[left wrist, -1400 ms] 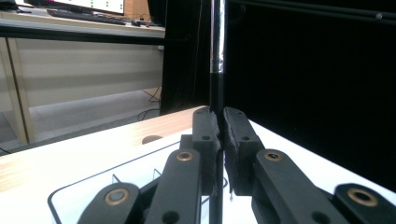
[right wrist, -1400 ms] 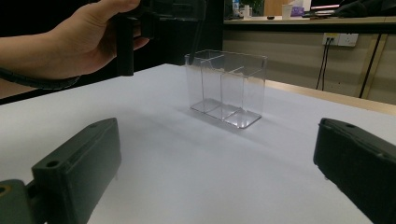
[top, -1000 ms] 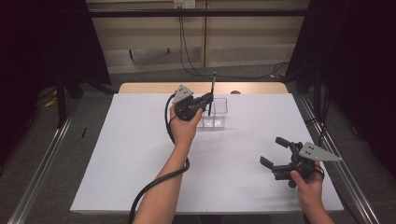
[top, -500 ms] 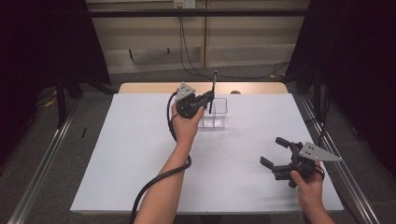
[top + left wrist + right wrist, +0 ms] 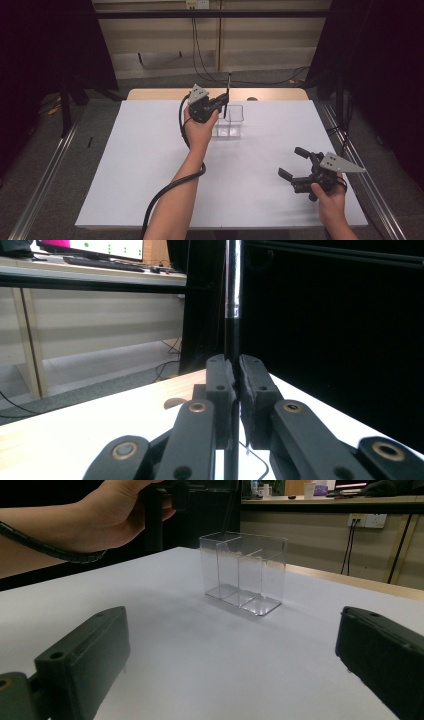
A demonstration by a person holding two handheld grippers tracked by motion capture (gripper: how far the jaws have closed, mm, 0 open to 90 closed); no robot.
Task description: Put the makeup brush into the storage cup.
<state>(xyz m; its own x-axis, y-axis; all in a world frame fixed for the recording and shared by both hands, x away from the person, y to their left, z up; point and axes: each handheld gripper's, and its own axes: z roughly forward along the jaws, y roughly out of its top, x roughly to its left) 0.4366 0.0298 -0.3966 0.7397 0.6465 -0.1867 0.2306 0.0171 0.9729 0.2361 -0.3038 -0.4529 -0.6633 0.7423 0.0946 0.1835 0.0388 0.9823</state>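
Left tongs (image 5: 220, 103) clamped on upright black pen (image 5: 228, 85) above clear divided box (image 5: 231, 125), right tongs (image 5: 297, 163) apart, well clear.

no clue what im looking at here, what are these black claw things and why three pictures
The black claws are hand-held grippers: a person holds one in each hand and works with them at a white table.

The high view looks down from above. The other two pictures come from small cameras riding on each gripper, looking along its fingers.

On the table stands a clear plastic organizer with compartments, which look empty.

The left gripper, raised beside the organizer, is shut on a thin dark pen-like rod, held upright; in the left gripper view its fingers pinch it.

The right gripper rests near the table's front right corner, open and holding nothing.
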